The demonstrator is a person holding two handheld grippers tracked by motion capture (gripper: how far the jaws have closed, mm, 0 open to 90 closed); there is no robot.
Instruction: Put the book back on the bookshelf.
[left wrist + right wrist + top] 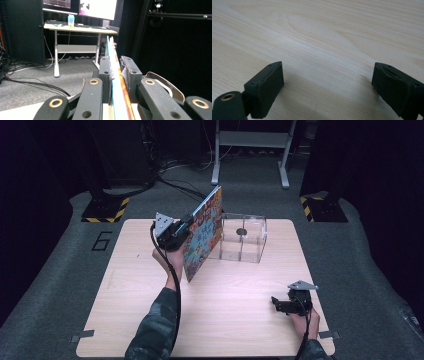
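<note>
left gripper (186,223) pinching colourful book (204,236) by its edge, book tilted up off the table (130,285), just left of clear box (243,237). right gripper (327,82) spread w/ nothing between, low over table, well apart from box, nearer the person.

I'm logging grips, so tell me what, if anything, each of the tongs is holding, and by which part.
The left tongs clamp a colourful book by its edge, lifted and tilted above the table. The right tongs stand open and hold nothing.
</note>
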